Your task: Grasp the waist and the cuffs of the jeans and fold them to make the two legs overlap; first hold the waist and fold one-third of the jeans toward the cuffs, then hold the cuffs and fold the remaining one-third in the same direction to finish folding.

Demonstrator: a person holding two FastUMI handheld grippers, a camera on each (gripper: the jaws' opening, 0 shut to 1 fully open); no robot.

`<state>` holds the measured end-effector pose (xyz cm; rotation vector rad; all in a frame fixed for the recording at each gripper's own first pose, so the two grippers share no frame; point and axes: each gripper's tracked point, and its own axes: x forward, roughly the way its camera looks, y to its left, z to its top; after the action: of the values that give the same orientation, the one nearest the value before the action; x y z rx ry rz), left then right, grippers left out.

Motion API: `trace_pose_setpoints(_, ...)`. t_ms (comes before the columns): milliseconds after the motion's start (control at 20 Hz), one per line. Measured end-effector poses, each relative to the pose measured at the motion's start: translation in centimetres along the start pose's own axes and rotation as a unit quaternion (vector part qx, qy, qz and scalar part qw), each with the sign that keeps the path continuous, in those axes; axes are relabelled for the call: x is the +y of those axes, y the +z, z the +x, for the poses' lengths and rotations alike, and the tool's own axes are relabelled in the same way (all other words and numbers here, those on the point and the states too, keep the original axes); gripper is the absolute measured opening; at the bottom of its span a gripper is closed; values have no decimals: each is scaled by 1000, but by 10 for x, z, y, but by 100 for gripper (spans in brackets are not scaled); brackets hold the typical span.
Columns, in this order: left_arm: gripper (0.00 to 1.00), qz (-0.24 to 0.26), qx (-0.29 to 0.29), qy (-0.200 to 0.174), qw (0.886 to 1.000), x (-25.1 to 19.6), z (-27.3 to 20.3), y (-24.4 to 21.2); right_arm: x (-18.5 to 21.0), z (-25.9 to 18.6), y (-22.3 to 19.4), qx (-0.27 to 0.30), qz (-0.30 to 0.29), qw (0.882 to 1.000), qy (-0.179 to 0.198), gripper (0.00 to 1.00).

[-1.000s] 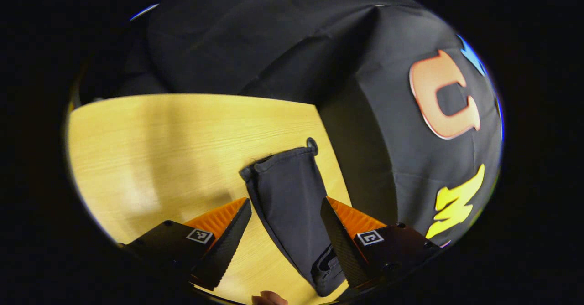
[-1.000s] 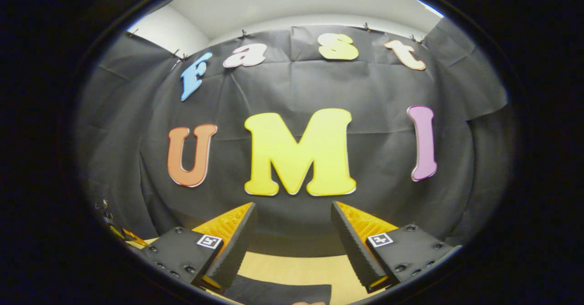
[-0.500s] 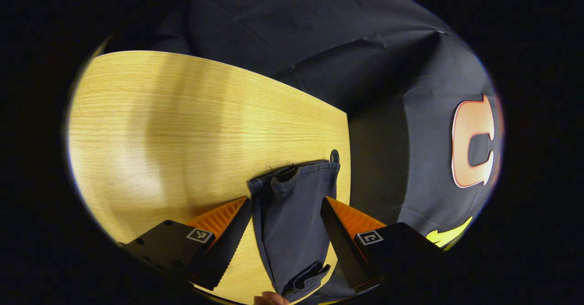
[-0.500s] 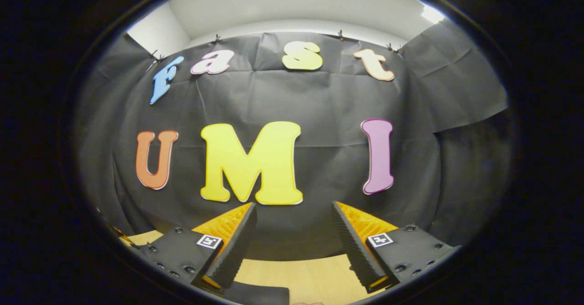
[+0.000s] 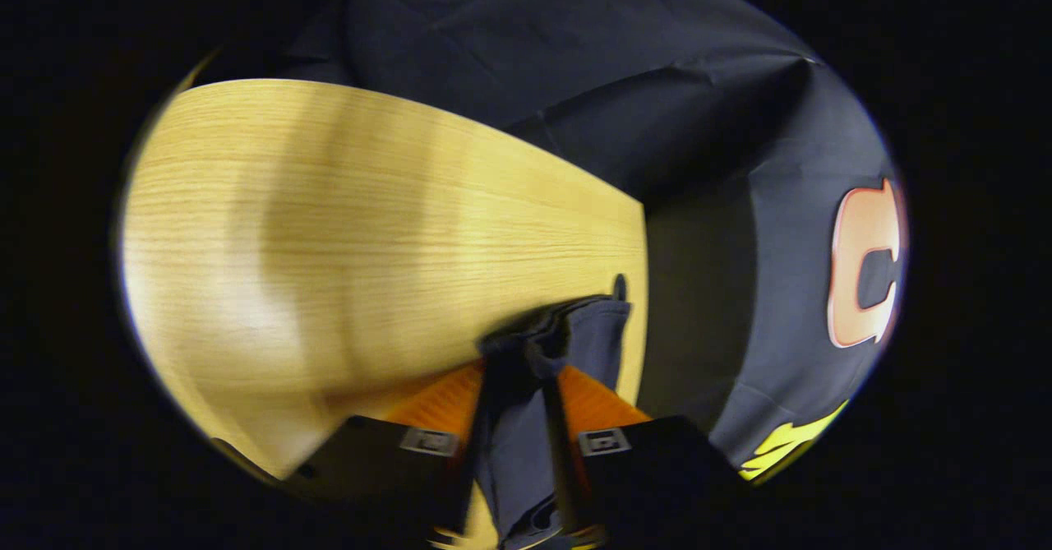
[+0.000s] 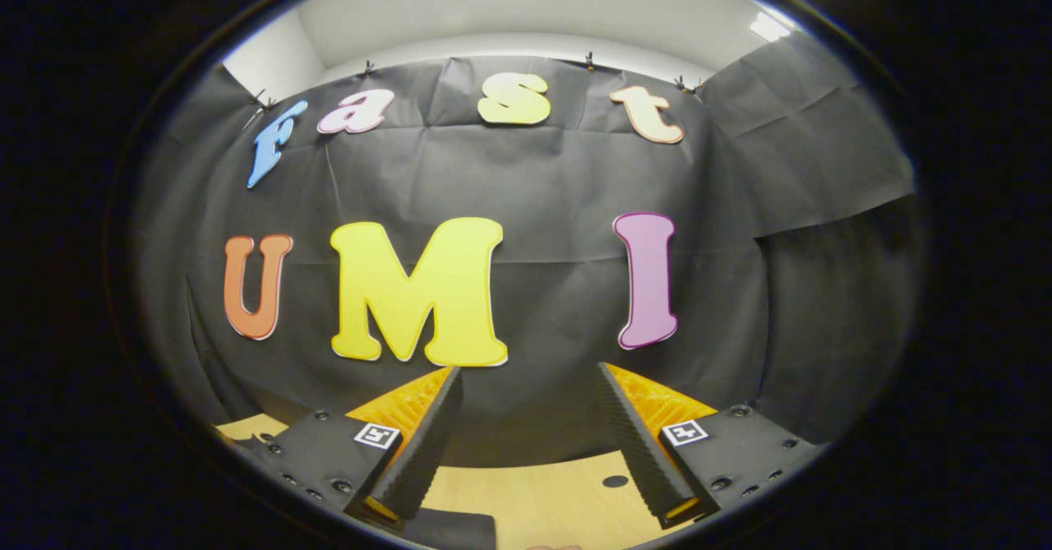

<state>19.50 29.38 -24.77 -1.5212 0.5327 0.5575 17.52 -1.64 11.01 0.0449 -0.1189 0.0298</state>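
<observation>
A: In the left gripper view, what is the left tool doing?

B: Its fingers are drawn narrow, pinching a bunched leg of the dark jeans between them. The picture is blurred there.

A: And where do the jeans lie?

B: On the wooden tabletop, near its edge by the black cloth wall. A small dark round hole in the tabletop sits just beyond the jeans' far end.

A: The right gripper view?

B: The right tool stands wide apart, gripping nothing, facing the cloth wall above the tabletop. A dark piece of the jeans shows below its fingers, with the round hole beyond, toward the wall.
</observation>
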Motion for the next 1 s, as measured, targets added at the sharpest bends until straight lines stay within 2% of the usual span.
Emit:
trace_pose_setpoints(50, 22, 4, -2, 1, 1000, -4, 4, -1, -1, -1, 1, -1, -2, 1000, 0, 98)
trace_pose_setpoints(150, 11, 23, -11, 5, 1000, -1, 5, 0, -4, 0, 3, -3, -6, 1000, -1, 96)
trace_pose_setpoints(250, 4, 45, -19, 11, 999, -1, 5, 0, -8, 0, 5, -5, -9, 1000, -4, 100)
trace_pose_setpoints(300, 4, 63, -23, 13, 998, -1, 4, 0, -9, 0, 6, -7, -8, 1000, -5, 96)
trace_pose_setpoints(400, 3, 104, -32, 16, 994, -3, -1, 0, -13, 0, 8, -8, -7, 1000, -9, 96)
trace_pose_setpoints(500, 4, 142, -44, 5, 989, -16, -10, 0, -16, 0, 10, -12, -6, 1000, -12, 99)
trace_pose_setpoints(550, 3, 162, -49, -4, 986, -26, -15, -2, -17, 0, 11, -13, -5, 1000, -13, 95)
trace_pose_setpoints(700, 3, 225, -69, -22, 972, -56, -30, -10, -20, -1, 15, -16, -7, 1000, -16, 100)
trace_pose_setpoints(850, 3, 280, -89, -46, 955, -88, -47, -23, -24, -3, 16, -16, -8, 1000, -18, 100)
trace_pose_setpoints(1000, 3, 301, -93, -80, 946, -121, -65, -41, -28, -6, 18, -16, -6, 1000, -20, 99)
